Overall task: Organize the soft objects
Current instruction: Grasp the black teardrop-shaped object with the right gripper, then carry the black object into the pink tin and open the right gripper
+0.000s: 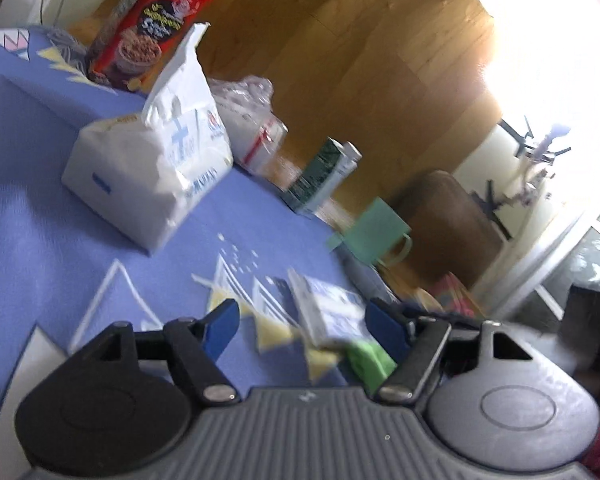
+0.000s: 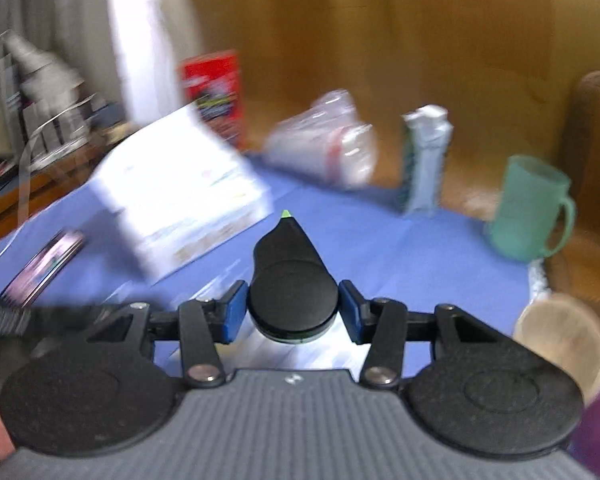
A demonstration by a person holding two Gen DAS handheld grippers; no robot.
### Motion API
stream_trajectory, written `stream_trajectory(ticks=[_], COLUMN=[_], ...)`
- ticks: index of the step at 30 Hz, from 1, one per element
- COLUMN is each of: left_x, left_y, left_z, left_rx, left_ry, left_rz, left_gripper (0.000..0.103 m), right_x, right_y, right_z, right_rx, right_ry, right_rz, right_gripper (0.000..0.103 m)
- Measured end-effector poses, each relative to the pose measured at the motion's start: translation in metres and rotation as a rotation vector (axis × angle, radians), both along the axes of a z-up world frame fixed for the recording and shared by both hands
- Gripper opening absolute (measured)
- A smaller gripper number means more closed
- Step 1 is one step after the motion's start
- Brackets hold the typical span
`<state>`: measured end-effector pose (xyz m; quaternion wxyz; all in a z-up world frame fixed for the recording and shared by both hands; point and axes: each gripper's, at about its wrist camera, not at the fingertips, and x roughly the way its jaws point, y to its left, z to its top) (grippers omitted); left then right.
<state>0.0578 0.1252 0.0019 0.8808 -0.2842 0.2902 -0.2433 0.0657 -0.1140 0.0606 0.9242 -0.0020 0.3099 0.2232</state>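
Right gripper clamps a black teardrop-shaped object, blue pads pressed on its round body, pointed green-tipped end aiming away over the blue cloth. Left gripper stands open, nothing pinched: a small blue-and-white packet lies on the cloth between its fingers, nearer the right-hand one, long axis running away from the camera, a green scrap just below it. The white soft bag, crumpled and torn open on top, sits beyond the packet, up and left. The left hand looks nearer to both.
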Motion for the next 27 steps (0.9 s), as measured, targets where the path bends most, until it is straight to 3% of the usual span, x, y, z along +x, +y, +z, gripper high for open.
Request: stream_trajectory(ticks=[3, 7, 11, 16, 21, 27], left_x=[-0.013, -0.028, -0.028, -0.028, -0.031, -0.029], left_y=[-0.005, -0.023, -0.037, -0.055, -0.078, -0.107], left_z=[0.001, -0.001, -0.014, -0.011, -0.006, 0.028], left_rx=[-0.009, 0.030, 0.024, 0.062, 0.134, 0.157], left_ry=[0.029, 0.077, 0.136, 0.134, 0.128, 0.048], left_rz=[-0.053, -0.075, -0.073, -0.094, -0.106, -0.168], left_gripper=[0.071, 0.071, 0.071, 0.071, 0.057, 0.055], right_x=[-0.021, -0.040, -0.043, -0.053, -0.071, -0.079], right_y=[0.010, 0.023, 0.020, 0.017, 0.014, -0.013], right_z=[-0.016, -0.030, -0.036, -0.041, -0.044, -0.024], right_rx=[-0.016, -0.081, -0.057, -0.076, -0.085, -0.030], right_ry=[0.016, -0.036, -0.004, -0.007, -0.057, -0.152], right_rz=[0.056, 0.081, 0.100, 0.104, 0.072, -0.001], right_gripper=[0.051, 0.052, 0.052, 0.053, 0.051, 0.051])
